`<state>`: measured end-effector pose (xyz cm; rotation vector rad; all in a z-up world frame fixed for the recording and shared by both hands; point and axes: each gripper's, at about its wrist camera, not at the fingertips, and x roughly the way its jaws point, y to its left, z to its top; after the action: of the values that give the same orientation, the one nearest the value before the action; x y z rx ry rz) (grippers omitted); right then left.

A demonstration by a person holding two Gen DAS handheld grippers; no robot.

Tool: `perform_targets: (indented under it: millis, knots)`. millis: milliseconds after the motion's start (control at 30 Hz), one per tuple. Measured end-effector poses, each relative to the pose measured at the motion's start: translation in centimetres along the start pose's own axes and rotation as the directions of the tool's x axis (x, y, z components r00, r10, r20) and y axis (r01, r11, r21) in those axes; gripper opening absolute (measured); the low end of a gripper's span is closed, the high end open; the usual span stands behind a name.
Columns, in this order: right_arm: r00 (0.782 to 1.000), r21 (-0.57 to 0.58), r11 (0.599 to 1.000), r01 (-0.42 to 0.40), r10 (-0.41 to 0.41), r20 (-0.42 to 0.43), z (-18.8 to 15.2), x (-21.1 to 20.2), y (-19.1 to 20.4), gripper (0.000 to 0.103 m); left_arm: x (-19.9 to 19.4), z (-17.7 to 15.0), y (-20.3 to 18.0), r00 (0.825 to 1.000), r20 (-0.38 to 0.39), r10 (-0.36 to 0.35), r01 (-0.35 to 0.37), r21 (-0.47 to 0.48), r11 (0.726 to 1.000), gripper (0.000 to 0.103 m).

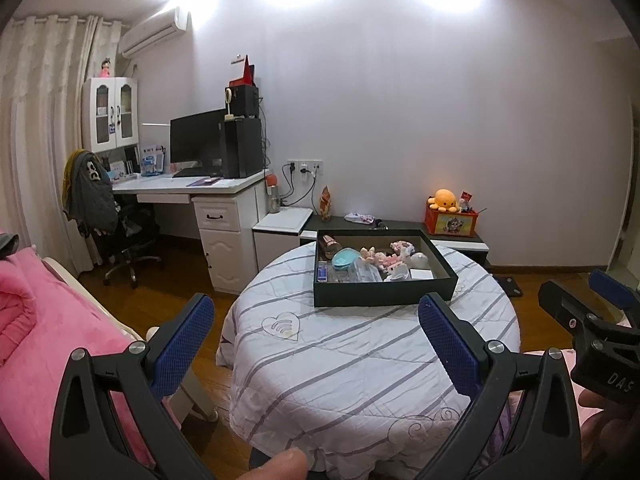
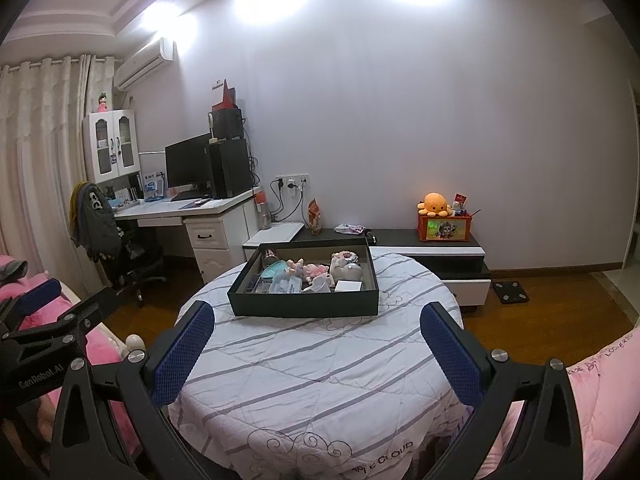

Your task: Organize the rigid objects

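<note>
A shallow black box (image 1: 384, 298) (image 2: 304, 304) stands on the far side of a round table covered by a striped white cloth (image 1: 360, 360) (image 2: 312, 368). Inside lie small items: a teal oval case (image 1: 345, 258) (image 2: 276, 270), a clear plastic case (image 1: 362, 272) (image 2: 286, 285), pink plush toys (image 1: 376, 257) (image 2: 310, 269), a white box (image 1: 421, 274) (image 2: 349, 286) and a white teapot-like piece (image 2: 346, 269). My left gripper (image 1: 316, 344) is open and empty, well short of the box. My right gripper (image 2: 316, 346) is likewise open and empty.
A bed with pink bedding (image 1: 60, 360) lies left of the table. Behind are a white desk (image 1: 208, 196) with a monitor, an office chair (image 1: 120, 236), and a low dark cabinet (image 2: 432, 242) bearing an orange box with an octopus plush (image 2: 436, 205). Wooden floor (image 2: 560, 312) surrounds the table.
</note>
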<state>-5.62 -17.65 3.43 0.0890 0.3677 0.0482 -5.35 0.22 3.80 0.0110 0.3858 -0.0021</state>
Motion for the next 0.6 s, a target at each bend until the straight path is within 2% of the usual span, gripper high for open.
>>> perform_targets:
  millis: [600]
  knots:
    - [1.0, -0.002, 1.0, 0.0, 0.0, 0.001, 0.0, 0.04, 0.12, 0.103, 0.07, 0.33, 0.31, 1.0, -0.008, 0.013, -0.013, 0.003, 1.0, 0.103]
